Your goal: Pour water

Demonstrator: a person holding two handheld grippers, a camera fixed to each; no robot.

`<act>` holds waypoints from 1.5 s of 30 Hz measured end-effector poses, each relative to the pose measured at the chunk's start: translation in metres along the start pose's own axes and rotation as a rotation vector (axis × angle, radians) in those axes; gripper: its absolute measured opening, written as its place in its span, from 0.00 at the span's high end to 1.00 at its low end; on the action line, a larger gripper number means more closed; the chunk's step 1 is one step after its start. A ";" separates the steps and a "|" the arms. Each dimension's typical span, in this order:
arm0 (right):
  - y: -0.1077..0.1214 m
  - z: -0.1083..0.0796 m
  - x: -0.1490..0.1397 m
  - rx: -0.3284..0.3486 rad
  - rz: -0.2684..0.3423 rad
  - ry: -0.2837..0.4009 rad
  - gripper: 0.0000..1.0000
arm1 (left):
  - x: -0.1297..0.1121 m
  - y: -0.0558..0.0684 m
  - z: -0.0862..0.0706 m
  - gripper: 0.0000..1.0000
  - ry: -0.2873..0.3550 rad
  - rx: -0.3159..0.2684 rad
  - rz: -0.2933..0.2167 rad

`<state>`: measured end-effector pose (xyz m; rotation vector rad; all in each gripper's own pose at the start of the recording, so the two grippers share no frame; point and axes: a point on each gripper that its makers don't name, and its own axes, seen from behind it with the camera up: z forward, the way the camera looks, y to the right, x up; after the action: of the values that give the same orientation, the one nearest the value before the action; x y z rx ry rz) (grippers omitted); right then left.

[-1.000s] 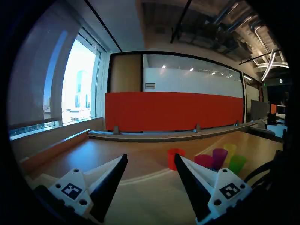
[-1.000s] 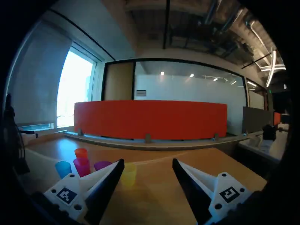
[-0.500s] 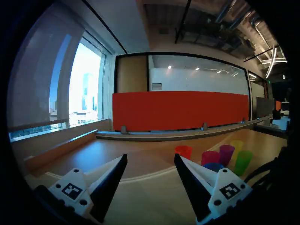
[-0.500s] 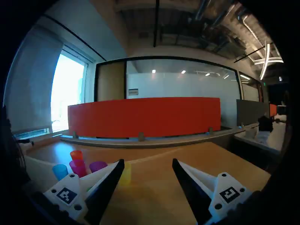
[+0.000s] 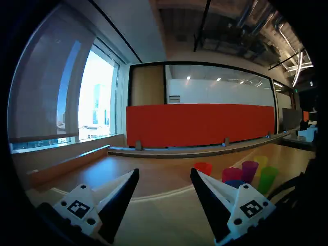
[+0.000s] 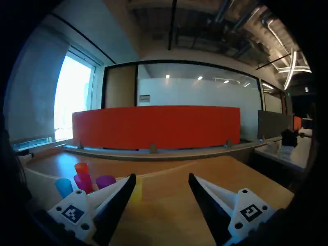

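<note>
You hold the left gripper (image 5: 164, 170) and right gripper (image 6: 162, 176) with jaws apart and empty, the coloured cups (image 5: 231, 174) on the tabletop (image 5: 160, 213) standing beyond, right of the left jaws and left of the right.

Wooden table (image 5: 162, 180) backed by orange divider panel (image 5: 201, 123). Bright window (image 5: 96, 102) on the view's left, city buildings outside. Glass partition wall (image 5: 221, 90) behind. Exposed ceiling pipes (image 6: 229, 33); strip light (image 6: 292, 67) lit overhead.

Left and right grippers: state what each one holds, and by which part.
Nothing is held. The left gripper and the right gripper both have open jaws with bare table between them; the cups stand untouched.
</note>
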<state>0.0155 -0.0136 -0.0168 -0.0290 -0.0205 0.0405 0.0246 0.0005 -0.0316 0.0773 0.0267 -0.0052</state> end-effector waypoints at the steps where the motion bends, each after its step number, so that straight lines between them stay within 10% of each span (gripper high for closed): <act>1: 0.000 0.000 0.000 0.000 0.001 0.000 0.01 | -0.002 -0.001 0.001 0.07 -0.002 0.001 -0.002; 45: 0.007 -0.010 0.009 -0.019 0.021 0.015 0.01 | -0.041 -0.013 0.025 0.07 -0.024 -0.002 -0.015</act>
<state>0.0240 -0.0065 -0.0270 -0.0487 -0.0053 0.0610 -0.0158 -0.0139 -0.0065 0.0747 0.0034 -0.0214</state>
